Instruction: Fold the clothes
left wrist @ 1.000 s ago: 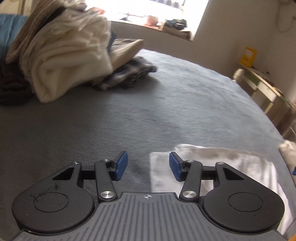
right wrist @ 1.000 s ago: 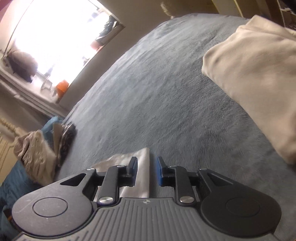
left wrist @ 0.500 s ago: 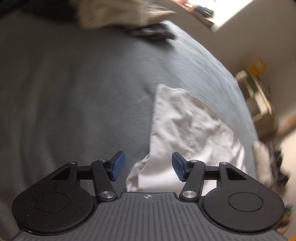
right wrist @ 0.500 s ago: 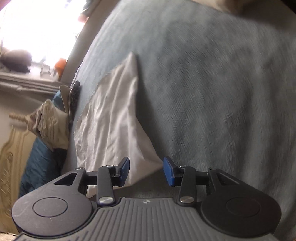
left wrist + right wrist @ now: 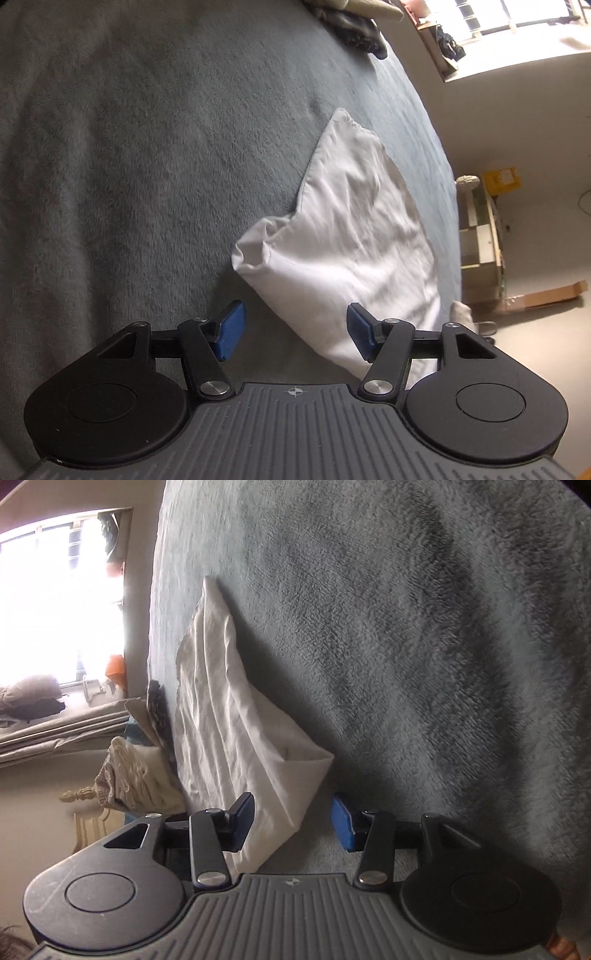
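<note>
A folded white cloth (image 5: 354, 236) lies flat on the grey-blue fleece bed cover (image 5: 147, 147). In the left wrist view my left gripper (image 5: 295, 334) hovers over the cloth's near corner, its jaws opening, blue pads clear of the fabric. In the right wrist view the same white cloth (image 5: 236, 723) runs away from the camera. My right gripper (image 5: 293, 821) straddles its near folded corner with jaws opening, and the pads do not press on it. Both views are rolled sideways.
A pile of other clothes (image 5: 354, 18) sits at the bed's far end, also the clothes pile (image 5: 140, 771) in the right wrist view. A bright window (image 5: 55, 602), a sill with clutter and a wooden shelf unit (image 5: 484, 229) stand beyond the bed's edge.
Both grippers rolled sideways and dropped closer to the bed. The right jaws widened clearly, the left slightly. The white cloth now lies spread out ahead of both, released.
</note>
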`<state>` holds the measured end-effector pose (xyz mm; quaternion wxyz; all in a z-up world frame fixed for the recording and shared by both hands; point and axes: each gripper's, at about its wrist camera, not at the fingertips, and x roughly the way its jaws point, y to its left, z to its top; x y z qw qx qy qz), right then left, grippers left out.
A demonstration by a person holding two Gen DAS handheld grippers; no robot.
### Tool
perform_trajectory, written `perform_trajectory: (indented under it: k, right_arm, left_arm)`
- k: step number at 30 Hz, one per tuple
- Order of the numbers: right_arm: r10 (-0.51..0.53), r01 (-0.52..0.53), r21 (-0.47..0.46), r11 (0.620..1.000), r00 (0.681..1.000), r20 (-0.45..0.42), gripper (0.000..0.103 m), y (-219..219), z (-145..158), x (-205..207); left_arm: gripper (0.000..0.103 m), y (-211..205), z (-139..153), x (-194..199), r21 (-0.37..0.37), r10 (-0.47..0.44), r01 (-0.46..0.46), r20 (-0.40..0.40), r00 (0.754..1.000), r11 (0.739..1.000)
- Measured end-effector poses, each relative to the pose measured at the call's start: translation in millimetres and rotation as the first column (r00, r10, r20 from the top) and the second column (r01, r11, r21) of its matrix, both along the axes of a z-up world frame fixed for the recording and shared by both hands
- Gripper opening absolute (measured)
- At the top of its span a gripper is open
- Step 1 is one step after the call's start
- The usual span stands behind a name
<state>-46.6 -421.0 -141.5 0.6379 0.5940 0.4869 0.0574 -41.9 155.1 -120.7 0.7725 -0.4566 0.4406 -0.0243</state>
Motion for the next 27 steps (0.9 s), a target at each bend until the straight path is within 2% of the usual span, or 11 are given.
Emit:
perform_trajectory:
  k: [2, 4, 6, 9, 12, 15, 17, 19, 22, 24, 27]
  right_arm:
    - [-0.018, 0.018, -0.039, 0.999, 1.000, 0.006, 0.047, 4, 1, 3]
    - [-0.030, 0.031, -0.076, 0.997, 0.999, 0.012, 0.041, 7, 1, 6]
    - [-0.038, 0.039, -0.124, 0.992, 0.999, 0.016, 0.015, 11, 3, 8]
    - [-0.029, 0.040, -0.175, 0.984, 0.997, 0.068, 0.003, 17, 13, 8]
    - [0.021, 0.015, -0.250, 0.968, 0.990, 0.141, 0.002, 23, 28, 10]
    - [0.109, -0.058, -0.394, 0.917, 0.988, 0.108, 0.003, 31, 27, 18]
    - [0.136, -0.093, -0.418, 0.904, 0.988, 0.073, 0.003, 34, 19, 22]
    - [0.130, -0.095, -0.401, 0.911, 0.990, 0.062, 0.005, 32, 18, 25]
    - [0.116, -0.077, -0.417, 0.906, 0.991, 0.071, 0.026, 24, 29, 26]
    - [0.104, -0.048, -0.491, 0.870, 0.991, 0.087, 0.034, 19, 43, 25]
    - [0.112, -0.010, -0.592, 0.806, 0.984, 0.136, 0.036, 21, 64, 29]
  left_arm:
    - [0.058, -3, 0, 2, 0.067, 0.017, -0.019, 0.023, 1.000, 0.998]
    - [0.049, -2, -2, 0, 0.083, 0.028, -0.031, 0.029, 0.999, 0.996]
    - [0.039, -1, -5, 2, 0.090, 0.038, -0.039, 0.016, 0.999, 0.995]
    - [0.029, 0, -5, 1, 0.143, 0.045, -0.047, 0.019, 0.999, 0.989]
    - [0.025, 1, -1, 1, 0.179, 0.044, -0.049, 0.035, 0.998, 0.983]
    - [0.025, 2, -2, 1, 0.190, 0.044, -0.050, 0.034, 0.998, 0.981]
    - [0.025, 3, -2, 3, 0.192, 0.035, -0.039, 0.021, 0.999, 0.981]
    - [0.031, 5, 1, 2, 0.207, 0.023, -0.026, 0.017, 1.000, 0.978]
    - [0.044, 11, 11, -2, 0.271, 0.027, -0.032, 0.024, 0.999, 0.962]
    - [0.056, 17, 21, -6, 0.331, 0.039, -0.055, 0.054, 0.998, 0.942]
    - [0.061, 21, 34, -3, 0.385, 0.007, -0.046, 0.101, 0.995, 0.922]
